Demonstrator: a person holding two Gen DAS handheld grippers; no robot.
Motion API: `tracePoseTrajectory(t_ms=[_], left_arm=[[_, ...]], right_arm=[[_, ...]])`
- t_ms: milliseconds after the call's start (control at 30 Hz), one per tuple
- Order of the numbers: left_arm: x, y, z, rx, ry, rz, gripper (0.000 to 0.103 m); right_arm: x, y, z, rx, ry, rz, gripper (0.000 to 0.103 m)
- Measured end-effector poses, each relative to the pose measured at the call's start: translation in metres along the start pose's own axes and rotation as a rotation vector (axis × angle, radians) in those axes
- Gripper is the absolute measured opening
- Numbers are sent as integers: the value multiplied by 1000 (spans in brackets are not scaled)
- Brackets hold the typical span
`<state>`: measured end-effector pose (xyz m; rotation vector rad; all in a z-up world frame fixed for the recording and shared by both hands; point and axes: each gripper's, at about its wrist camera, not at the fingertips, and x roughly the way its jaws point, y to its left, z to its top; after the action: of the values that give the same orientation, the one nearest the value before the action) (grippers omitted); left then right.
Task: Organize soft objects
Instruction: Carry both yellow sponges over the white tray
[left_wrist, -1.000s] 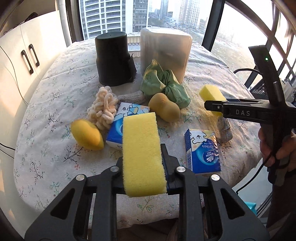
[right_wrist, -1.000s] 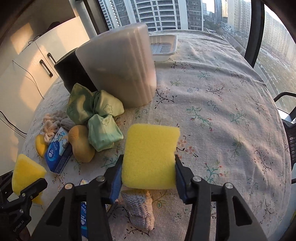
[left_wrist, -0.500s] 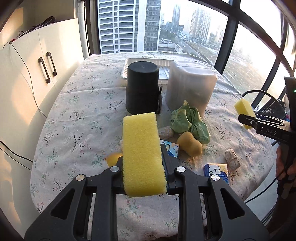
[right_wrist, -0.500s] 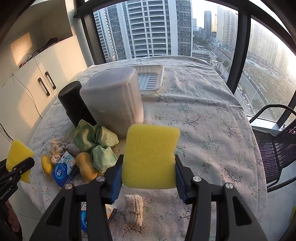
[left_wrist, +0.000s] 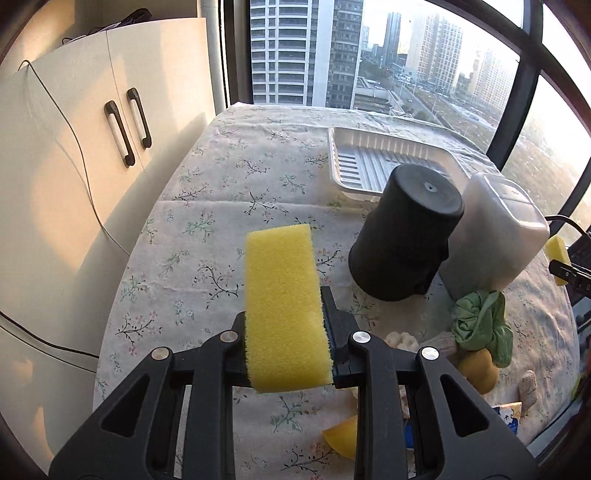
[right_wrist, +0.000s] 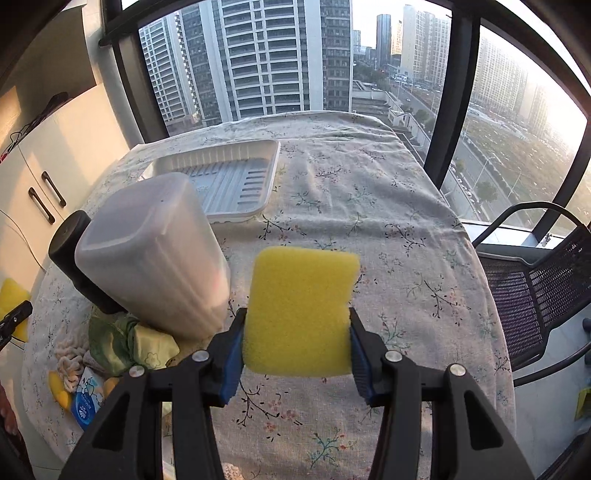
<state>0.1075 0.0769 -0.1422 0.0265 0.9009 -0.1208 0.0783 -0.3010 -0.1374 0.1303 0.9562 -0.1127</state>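
Note:
My left gripper (left_wrist: 286, 332) is shut on a long yellow sponge (left_wrist: 282, 291), held high above the table. My right gripper (right_wrist: 295, 343) is shut on a squarer yellow sponge (right_wrist: 301, 306), also held above the cloth. A white ribbed tray (left_wrist: 384, 162) lies at the far side of the table; it also shows in the right wrist view (right_wrist: 229, 181). Green cloth bundles (left_wrist: 480, 325), a yellow sponge ball (left_wrist: 476, 369), a knitted piece (left_wrist: 528, 386) and tissue packs (right_wrist: 85, 400) lie near the front edge.
A black upturned cup (left_wrist: 402, 236) and a frosted upturned container (left_wrist: 495, 236) stand between the soft things and the tray. A white cabinet (left_wrist: 74, 147) is at the left. A black mesh chair (right_wrist: 535, 280) is at the right of the table.
Both grippers have risen and pulled back with their sponges. The left view has swung left, so the tray shows and the pile sits low right.

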Motion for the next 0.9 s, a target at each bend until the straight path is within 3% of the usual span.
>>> tracePoseTrajectory(t_ms=[300, 467, 667, 900], left_arm=[[71, 38, 58, -32, 29, 82, 22], [107, 43, 86, -6, 26, 79, 22], [137, 29, 123, 13, 14, 9, 22], [165, -21, 172, 119, -51, -88, 22]], right_arm=[[31, -10, 53, -14, -38, -33, 52], [55, -11, 85, -24, -36, -43, 52], [87, 4, 125, -66, -43, -7, 52], [130, 32, 173, -96, -37, 97, 52]])
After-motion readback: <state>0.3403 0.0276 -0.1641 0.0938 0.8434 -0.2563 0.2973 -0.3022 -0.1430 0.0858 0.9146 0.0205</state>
